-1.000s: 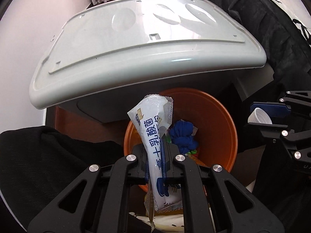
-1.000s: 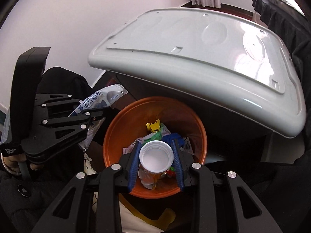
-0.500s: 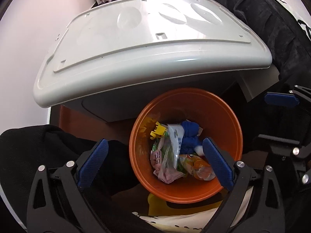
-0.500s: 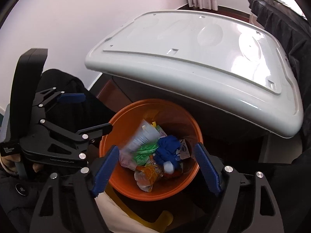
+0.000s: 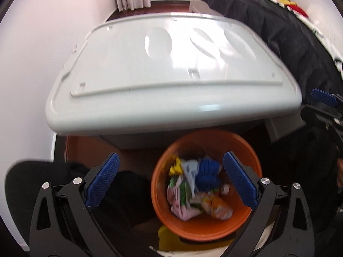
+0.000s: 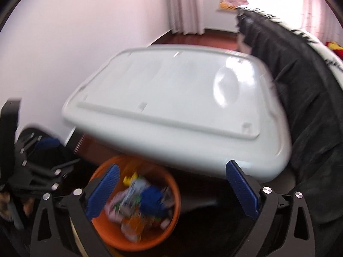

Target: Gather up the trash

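An orange bin (image 5: 205,231) stands on the floor below both grippers. Several pieces of trash (image 5: 193,190) lie in it: a white printed wrapper (image 5: 189,171), a blue crumpled piece (image 5: 206,175) and an orange-printed cup (image 5: 216,205). My left gripper (image 5: 170,154) hangs above the bin, open, with nothing between its blue pads. My right gripper (image 6: 173,165) is also above the bin (image 6: 150,244); its jaws are opening and hold nothing. The right wrist view is blurred, and the trash (image 6: 141,201) shows there as a smear of colours.
A large white plastic top (image 5: 171,75) overhangs the far side of the bin, close above its rim. Black cloth (image 5: 278,32) is draped at the right. Dark fabric (image 5: 32,182) lies at the lower left. A pale wall (image 6: 75,42) runs along the left.
Both grippers opened. The wrapper dropped from the left and the cup from the right into the bin. Both grippers then rose and drew back, the right one more.
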Demonstrator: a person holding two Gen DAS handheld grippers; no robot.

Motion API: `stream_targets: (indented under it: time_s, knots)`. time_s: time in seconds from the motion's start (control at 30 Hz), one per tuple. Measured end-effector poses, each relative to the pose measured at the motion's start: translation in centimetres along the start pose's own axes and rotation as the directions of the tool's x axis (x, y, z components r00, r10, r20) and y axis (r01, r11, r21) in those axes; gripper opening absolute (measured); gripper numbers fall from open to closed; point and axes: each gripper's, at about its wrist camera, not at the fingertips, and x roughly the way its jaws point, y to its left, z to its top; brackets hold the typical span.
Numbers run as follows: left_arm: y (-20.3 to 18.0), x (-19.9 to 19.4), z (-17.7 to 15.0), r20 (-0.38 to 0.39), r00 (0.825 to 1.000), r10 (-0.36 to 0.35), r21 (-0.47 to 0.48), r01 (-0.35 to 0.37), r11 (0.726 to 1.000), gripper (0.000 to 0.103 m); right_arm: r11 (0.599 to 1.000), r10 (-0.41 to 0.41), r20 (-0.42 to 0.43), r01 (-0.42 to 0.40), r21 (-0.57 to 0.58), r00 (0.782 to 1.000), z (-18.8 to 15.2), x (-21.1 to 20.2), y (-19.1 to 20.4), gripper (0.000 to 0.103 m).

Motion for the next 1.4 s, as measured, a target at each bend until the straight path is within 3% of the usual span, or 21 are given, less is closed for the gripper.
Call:
stream_targets:
  time_s: [0.27, 0.47, 0.63, 0.73, 0.87, 1.4]
  knots:
    - [1.0, 0.4, 6.0, 0.124, 0.99, 0.063, -0.027, -0.06, 0.998, 0.095, 0.991, -0.117, 0.118, 0.109, 0.074, 0.986, 5.9, 2.8, -1.3, 0.098]
    - [2.4, 2.4, 10.6, 0.159, 0.987, 0.037, -0.103, -0.021, 0.994, 0.095, 0.973, -0.179, 0.115, 0.158, 0.169, 0.977, 9.0, 6.4, -2.1, 0.098]
    - [2.3, 4.3, 13.7, 0.18, 0.982, 0.065, -0.111, -0.046, 0.993, 0.095, 0.957, -0.21, 0.096, 0.185, 0.222, 0.973, 10.6, 9.0, -3.0, 0.098]
    - [2.4, 5.3, 14.5, 0.185, 0.978, 0.092, -0.111, -0.072, 0.991, 0.095, 0.954, -0.218, 0.093, 0.192, 0.229, 0.971, 11.2, 10.0, -3.2, 0.098]
    - [3.0, 6.5, 15.1, 0.165, 0.985, 0.053, -0.135, -0.031, 0.99, 0.095, 0.953, -0.217, 0.084, 0.192, 0.236, 0.973, 11.7, 10.9, -3.2, 0.098]
    - [4.5, 7.9, 16.0, 0.152, 0.983, 0.106, -0.188, -0.076, 0.979, 0.095, 0.953, -0.228, 0.075, 0.207, 0.222, 0.971, 12.8, 12.7, -2.3, 0.098]
